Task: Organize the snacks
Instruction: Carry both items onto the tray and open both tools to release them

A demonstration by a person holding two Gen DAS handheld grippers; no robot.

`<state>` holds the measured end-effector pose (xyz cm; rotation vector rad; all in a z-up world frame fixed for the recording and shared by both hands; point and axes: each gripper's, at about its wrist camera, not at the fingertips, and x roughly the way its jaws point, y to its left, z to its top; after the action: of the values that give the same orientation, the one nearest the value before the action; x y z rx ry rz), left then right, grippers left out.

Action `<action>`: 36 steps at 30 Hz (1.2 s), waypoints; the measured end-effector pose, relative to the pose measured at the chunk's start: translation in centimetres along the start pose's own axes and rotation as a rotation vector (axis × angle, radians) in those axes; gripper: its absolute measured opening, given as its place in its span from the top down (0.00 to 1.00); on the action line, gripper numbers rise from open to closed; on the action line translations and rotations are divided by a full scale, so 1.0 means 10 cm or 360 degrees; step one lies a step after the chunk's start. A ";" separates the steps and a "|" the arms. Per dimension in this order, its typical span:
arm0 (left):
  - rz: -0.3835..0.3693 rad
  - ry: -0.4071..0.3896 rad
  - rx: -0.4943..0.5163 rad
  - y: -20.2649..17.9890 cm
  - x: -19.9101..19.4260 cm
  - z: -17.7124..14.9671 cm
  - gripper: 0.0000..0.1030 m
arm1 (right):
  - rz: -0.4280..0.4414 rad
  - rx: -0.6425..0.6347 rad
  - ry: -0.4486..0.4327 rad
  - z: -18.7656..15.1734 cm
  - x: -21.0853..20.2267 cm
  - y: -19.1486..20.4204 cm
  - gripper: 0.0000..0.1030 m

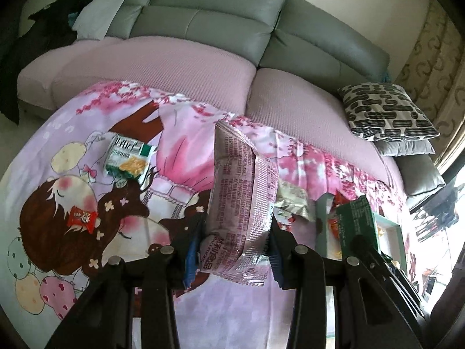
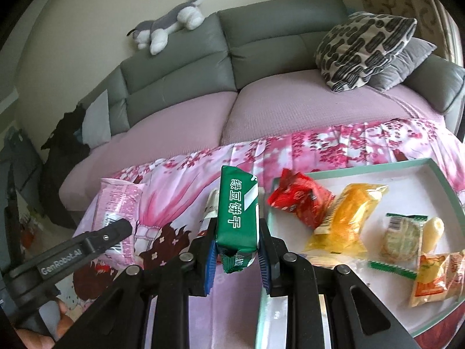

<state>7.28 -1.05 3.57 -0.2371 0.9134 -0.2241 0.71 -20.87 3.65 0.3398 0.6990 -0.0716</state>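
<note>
we see two grippers, each holding one snack. the left gripper (image 1: 237, 244) is clamped on one pink pack (image 1: 242, 203), pads pressing both sides, pack standing upright above the cloth (image 1: 58, 133). in the right wrist view the same pink pack (image 2: 120, 203) shows at left with the left gripper's finger across it. the right gripper (image 2: 237, 250) is closed on one green pack (image 2: 238, 212), white characters down its face, held upright just left of the tray (image 2: 436, 171).

on the tray we count five snacks, maybe more, we cannot tell under the wrappers: one red pack (image 2: 300, 200), one yellow pack (image 2: 345, 218), one round cake in a clear wrapper with green ends (image 2: 402, 238), one pale yellow piece (image 2: 434, 229) just right of it, one orange pack (image 2: 436, 276) at the near right. the red and yellow packs touch.

still loose on the cloth in the left wrist view: one green-white pack (image 1: 128, 157) and one small red candy (image 1: 82, 216), well apart from the tray. one silvery wrapper (image 1: 292, 203) lies just right of the pink pack, behind it.

behind the table stands one grey sofa (image 2: 180, 69) with pink seat covers, two cushions at its right end, one patterned cushion (image 2: 360, 46) on top of one grey cushion (image 2: 404, 64), and one plush dog (image 2: 168, 26) lying on the backrest. one white pillow (image 1: 101, 11) and dark clothes (image 1: 43, 29) sit at the sofa's left end. a hand's fingers (image 2: 62, 328) show at bottom left.
</note>
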 end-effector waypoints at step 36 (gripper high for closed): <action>-0.0412 0.0099 0.0592 -2.28 0.16 -0.70 0.59 | -0.0534 0.0379 -0.0234 0.12 -0.95 -2.11 0.74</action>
<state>0.54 -23.95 4.96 -0.0018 0.8837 -0.6371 -9.57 -41.56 4.61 0.4377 0.5969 -0.4966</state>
